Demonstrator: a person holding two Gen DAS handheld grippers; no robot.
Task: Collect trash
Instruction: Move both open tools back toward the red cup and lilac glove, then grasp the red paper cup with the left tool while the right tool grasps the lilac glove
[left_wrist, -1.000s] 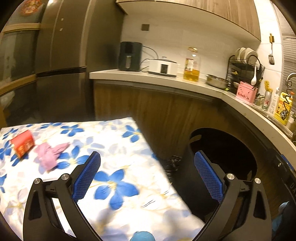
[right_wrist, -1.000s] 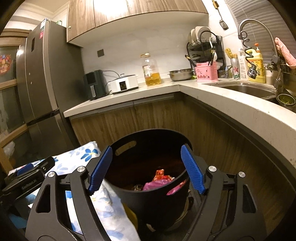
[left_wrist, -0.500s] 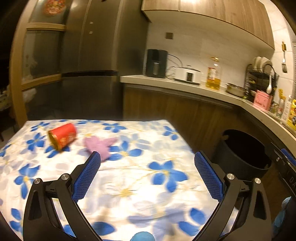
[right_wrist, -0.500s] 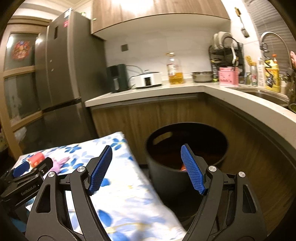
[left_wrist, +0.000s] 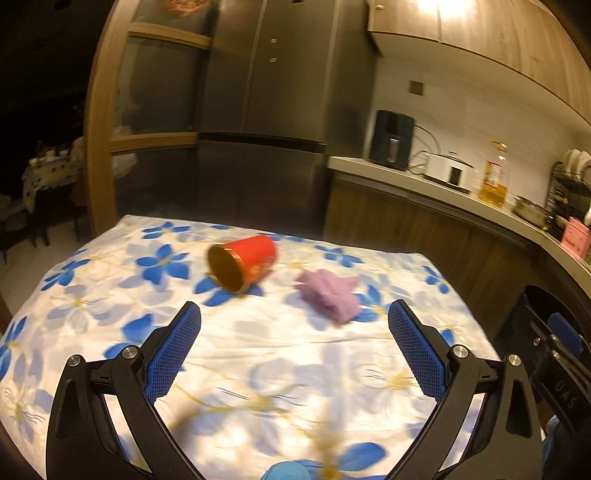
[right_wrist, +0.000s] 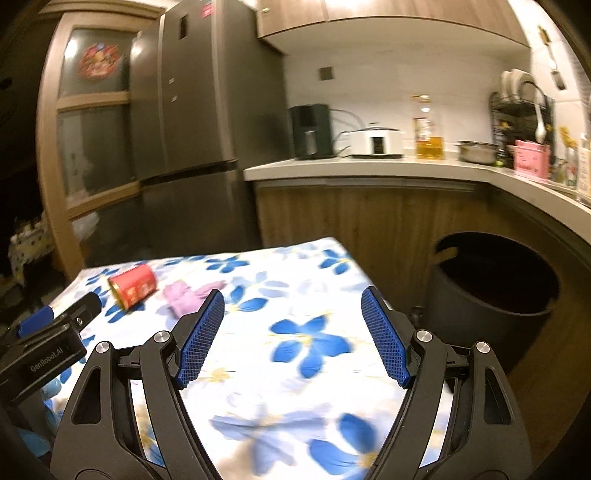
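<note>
A red cup (left_wrist: 242, 263) lies on its side on the flowered tablecloth (left_wrist: 110, 280), with a crumpled pink tissue (left_wrist: 330, 293) to its right. My left gripper (left_wrist: 294, 334) is open and empty, just in front of both. In the right wrist view the cup (right_wrist: 133, 285) and tissue (right_wrist: 184, 297) lie far left. My right gripper (right_wrist: 292, 325) is open and empty above the table's near right part. The black trash bin (right_wrist: 491, 295) stands on the floor to the right of the table; its contents are hidden.
A dark fridge (left_wrist: 258, 129) stands behind the table. A wooden counter (right_wrist: 369, 166) with appliances, an oil bottle and a dish rack runs along the back and right. The left gripper's body (right_wrist: 48, 343) shows at the right view's left edge.
Both grippers have swung left, away from the bin and over the table. The cup and tissue now lie closer and nearer the centre in the left view. Both grippers stay open.
</note>
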